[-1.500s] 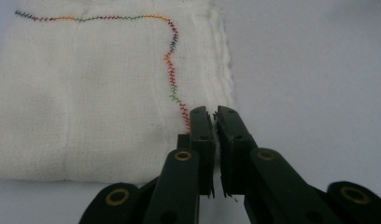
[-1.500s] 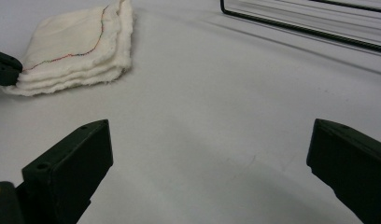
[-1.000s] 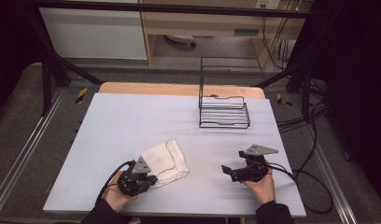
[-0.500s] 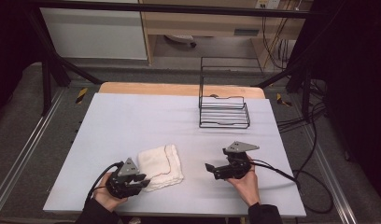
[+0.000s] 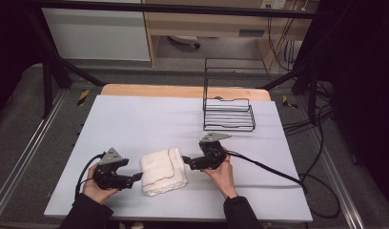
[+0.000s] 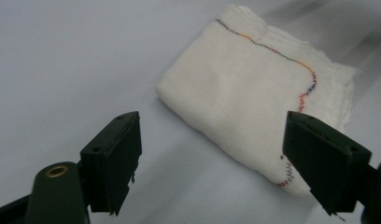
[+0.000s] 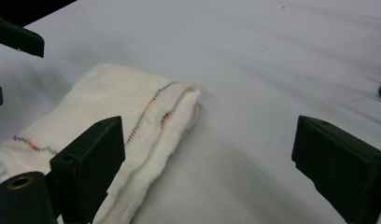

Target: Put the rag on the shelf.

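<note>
A folded white cloth (image 5: 163, 170) with a coloured stitched hem lies near the table's front edge. My left gripper (image 5: 135, 177) sits just left of it, open, jaws pointing at its left side. In the left gripper view the cloth (image 6: 263, 107) lies ahead and to the right, with nothing between the jaws of my left gripper (image 6: 235, 168). My right gripper (image 5: 187, 161) is at the cloth's right edge, open. In the right gripper view the cloth (image 7: 109, 126) lies by the left jaw of my right gripper (image 7: 216, 163), whether touching I cannot tell.
A black wire rack (image 5: 228, 112) stands at the back right of the white table (image 5: 135, 119). A cable (image 5: 273, 169) trails from the right gripper across the table to the right. Metal rails and dark floor flank the table.
The right gripper has moved left up to the cloth's right edge. The left gripper has drawn back off the cloth to its left. The cloth now lies more squarely folded.
</note>
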A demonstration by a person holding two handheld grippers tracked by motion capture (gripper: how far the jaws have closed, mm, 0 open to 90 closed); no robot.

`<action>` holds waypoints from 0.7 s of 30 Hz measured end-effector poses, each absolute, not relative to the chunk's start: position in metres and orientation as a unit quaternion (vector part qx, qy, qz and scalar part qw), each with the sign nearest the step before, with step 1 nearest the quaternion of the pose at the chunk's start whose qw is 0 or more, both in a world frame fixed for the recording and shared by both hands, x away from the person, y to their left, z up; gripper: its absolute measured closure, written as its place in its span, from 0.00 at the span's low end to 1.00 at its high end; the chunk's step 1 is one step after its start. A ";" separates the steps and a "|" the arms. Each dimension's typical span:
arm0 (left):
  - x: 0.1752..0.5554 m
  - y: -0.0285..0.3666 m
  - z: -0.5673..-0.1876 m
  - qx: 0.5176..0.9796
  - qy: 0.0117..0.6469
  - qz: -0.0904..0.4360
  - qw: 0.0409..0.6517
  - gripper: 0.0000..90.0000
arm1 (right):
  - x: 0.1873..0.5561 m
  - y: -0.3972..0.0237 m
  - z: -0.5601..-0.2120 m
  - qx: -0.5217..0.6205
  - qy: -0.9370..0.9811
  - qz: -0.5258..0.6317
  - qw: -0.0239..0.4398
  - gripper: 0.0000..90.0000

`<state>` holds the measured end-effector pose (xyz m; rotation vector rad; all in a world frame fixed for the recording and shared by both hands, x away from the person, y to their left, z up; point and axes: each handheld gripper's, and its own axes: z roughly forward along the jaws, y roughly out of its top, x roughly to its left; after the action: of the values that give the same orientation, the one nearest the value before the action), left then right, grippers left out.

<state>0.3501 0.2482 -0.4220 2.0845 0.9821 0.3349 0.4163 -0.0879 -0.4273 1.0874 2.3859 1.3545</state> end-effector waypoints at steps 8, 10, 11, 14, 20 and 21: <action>0.358 0.260 -0.427 0.814 0.403 0.140 0.394 0.12 | 0.435 -0.059 -0.434 0.365 0.815 0.442 0.091 0.28; 0.359 0.262 -0.428 0.814 0.407 0.140 0.392 0.12 | 0.443 -0.051 -0.439 0.370 0.816 0.435 0.088 0.36; 0.359 0.262 -0.428 0.813 0.408 0.138 0.392 0.12 | 0.443 -0.051 -0.439 0.370 0.816 0.435 0.088 0.36; 0.360 0.263 -0.429 0.812 0.411 0.139 0.389 0.11 | 0.449 -0.044 -0.445 0.376 0.816 0.433 0.075 0.44; 0.361 0.264 -0.430 0.810 0.417 0.136 0.390 0.11 | 0.452 -0.035 -0.453 0.371 0.831 0.409 0.068 0.58; 0.361 0.264 -0.430 0.809 0.418 0.137 0.390 0.12 | 0.452 -0.034 -0.453 0.363 0.835 0.407 0.069 0.62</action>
<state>0.3606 0.2639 -0.4297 2.0568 1.0625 0.3472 0.4518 -0.0339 -0.4531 1.0921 2.5148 1.2262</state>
